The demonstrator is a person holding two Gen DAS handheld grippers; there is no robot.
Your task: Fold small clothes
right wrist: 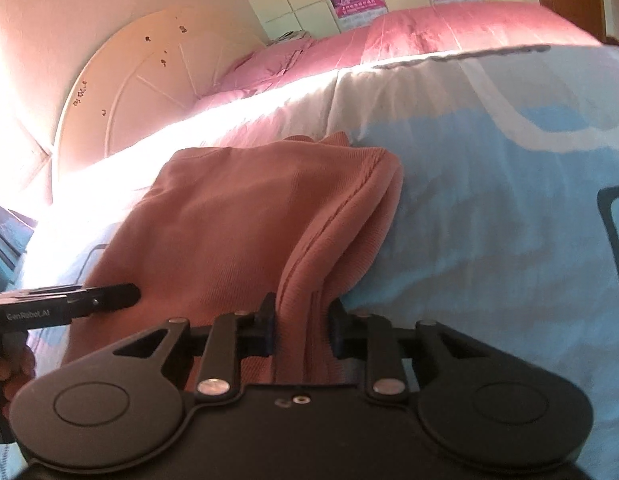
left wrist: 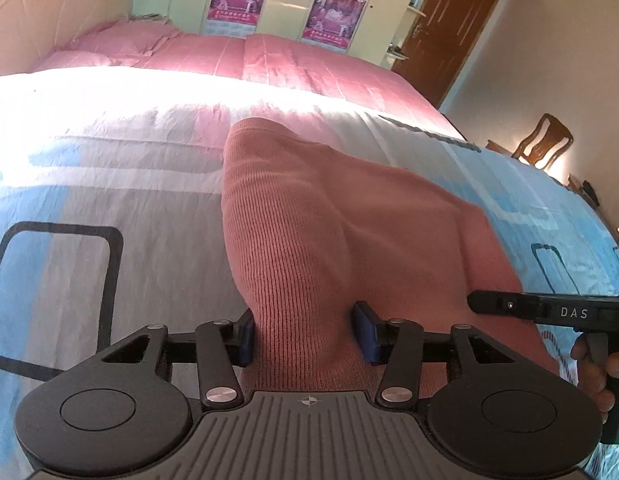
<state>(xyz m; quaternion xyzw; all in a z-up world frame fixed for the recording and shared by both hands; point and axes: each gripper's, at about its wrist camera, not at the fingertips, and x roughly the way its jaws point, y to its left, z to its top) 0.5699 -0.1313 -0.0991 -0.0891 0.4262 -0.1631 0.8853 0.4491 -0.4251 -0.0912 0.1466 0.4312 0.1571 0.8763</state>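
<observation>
Both tools pinch the pink knit garment (left wrist: 329,220) on the bed (left wrist: 109,168): my left tool (left wrist: 305,336) and right tool (right wrist: 301,328) each clamp a near edge. Soft, light, floppy; I'd grip at hems.

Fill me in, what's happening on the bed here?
A person with a handheld gripper in each hand is folding a pink knit garment on a bed with a blue and grey patterned sheet. The left gripper and the right gripper each have a bunched near edge of the garment between their fingers. The rest of it drapes forward over the sheet, with doubled layers along one side, so a fold looks under way.
</observation>
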